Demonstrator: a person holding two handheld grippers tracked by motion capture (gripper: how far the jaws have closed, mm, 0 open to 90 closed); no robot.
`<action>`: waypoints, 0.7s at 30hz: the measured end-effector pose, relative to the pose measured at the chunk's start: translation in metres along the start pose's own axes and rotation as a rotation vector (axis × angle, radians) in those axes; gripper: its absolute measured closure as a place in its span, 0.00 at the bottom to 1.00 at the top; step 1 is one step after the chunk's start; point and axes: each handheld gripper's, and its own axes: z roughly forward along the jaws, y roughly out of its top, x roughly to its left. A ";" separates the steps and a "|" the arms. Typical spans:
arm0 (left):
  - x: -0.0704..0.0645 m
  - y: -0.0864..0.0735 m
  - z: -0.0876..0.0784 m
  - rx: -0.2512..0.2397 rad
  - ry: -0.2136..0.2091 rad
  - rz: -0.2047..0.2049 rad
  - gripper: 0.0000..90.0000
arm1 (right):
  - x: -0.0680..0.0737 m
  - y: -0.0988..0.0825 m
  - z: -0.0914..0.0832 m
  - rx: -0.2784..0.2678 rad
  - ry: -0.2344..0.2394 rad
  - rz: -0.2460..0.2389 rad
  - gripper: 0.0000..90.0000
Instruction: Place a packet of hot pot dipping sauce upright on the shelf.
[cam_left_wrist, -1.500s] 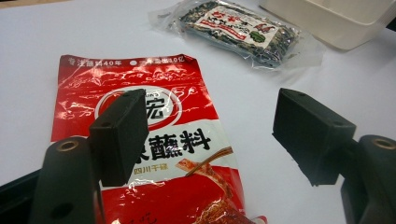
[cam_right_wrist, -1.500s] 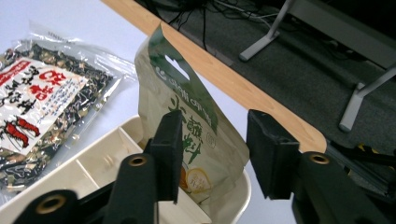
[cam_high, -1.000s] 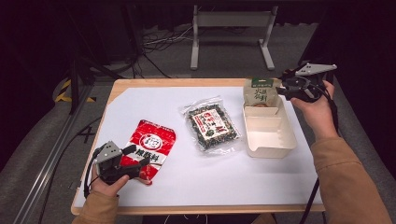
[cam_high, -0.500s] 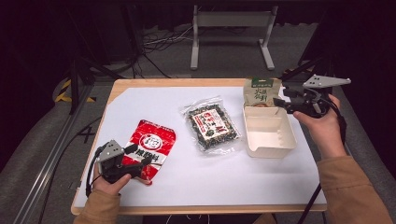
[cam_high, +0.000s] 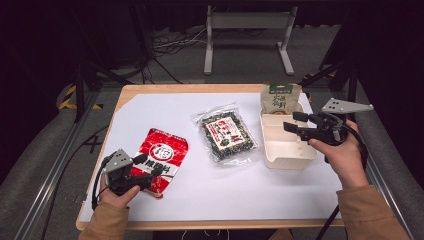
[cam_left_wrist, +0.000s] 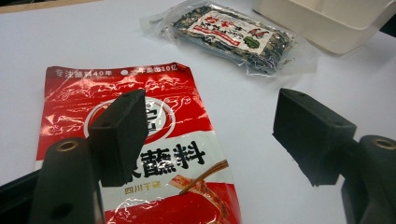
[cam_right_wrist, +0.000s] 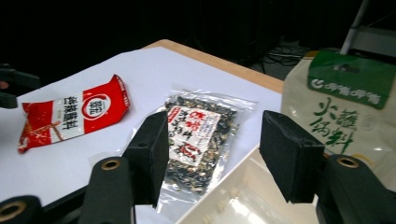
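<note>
While both grippers' blocky black fingers stand spread and empty, the left gripper (cam_high: 150, 167) overhangs a glossy, crinkled red pouch (cam_high: 161, 155).

Bare white table (cam_high: 165, 112) is lying open behind the red packet (cam_high: 162, 157); the clear packet (cam_high: 227, 136) and cream tray (cam_high: 280, 159) are crowding the right side, leaving narrow gaps

Bright white tabletop (cam_high: 200, 195), dark surroundings, slightly soft focus.

Glossy red foil pouch (cam_left_wrist: 140, 154)
</note>
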 end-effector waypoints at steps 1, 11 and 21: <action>0.000 0.000 0.000 0.000 -0.001 -0.002 0.30 | 0.003 -0.001 0.001 0.006 0.007 -0.002 0.47; -0.001 0.000 -0.001 0.000 0.002 0.005 0.30 | 0.028 -0.008 0.010 -0.006 0.060 -0.031 0.47; 0.000 -0.001 -0.002 0.006 0.009 0.006 0.29 | 0.040 -0.011 0.019 -0.016 0.090 -0.061 0.48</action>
